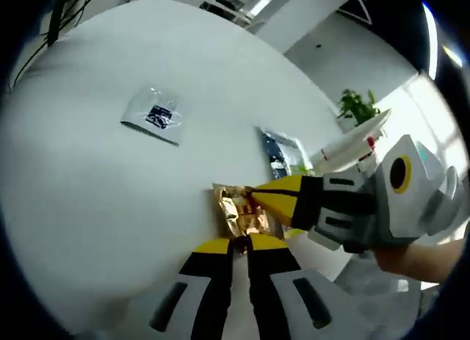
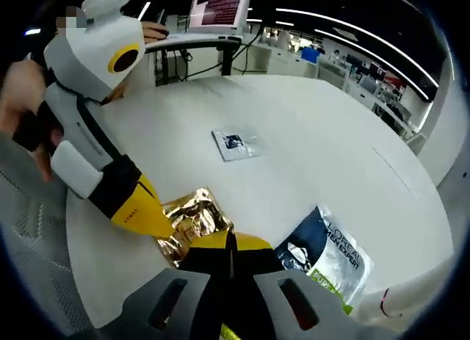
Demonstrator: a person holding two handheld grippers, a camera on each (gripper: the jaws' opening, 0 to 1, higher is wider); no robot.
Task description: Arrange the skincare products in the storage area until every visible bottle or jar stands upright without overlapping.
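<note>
Lying crumpled on the white surface (image 2: 308,134), the gold sachet (image 2: 192,221) is the thing both tools meet on: the left hand-held gripper (image 1: 236,242) has its jaws drawn narrow together at the sachet's near edge, seemingly pinching it, and the right hand-held gripper (image 2: 230,239) does likewise from the other side, though I cannot tell for sure that either truly grips the foil. Beyond the sachet lies a small clear packet (image 2: 236,144), well apart; beside the sachet lies a dark printed pouch (image 2: 327,253), and next to that a white tube (image 1: 351,143) on its side. Three flat packets, one tube. Nothing stands upright; the task looks barely begun.
</note>
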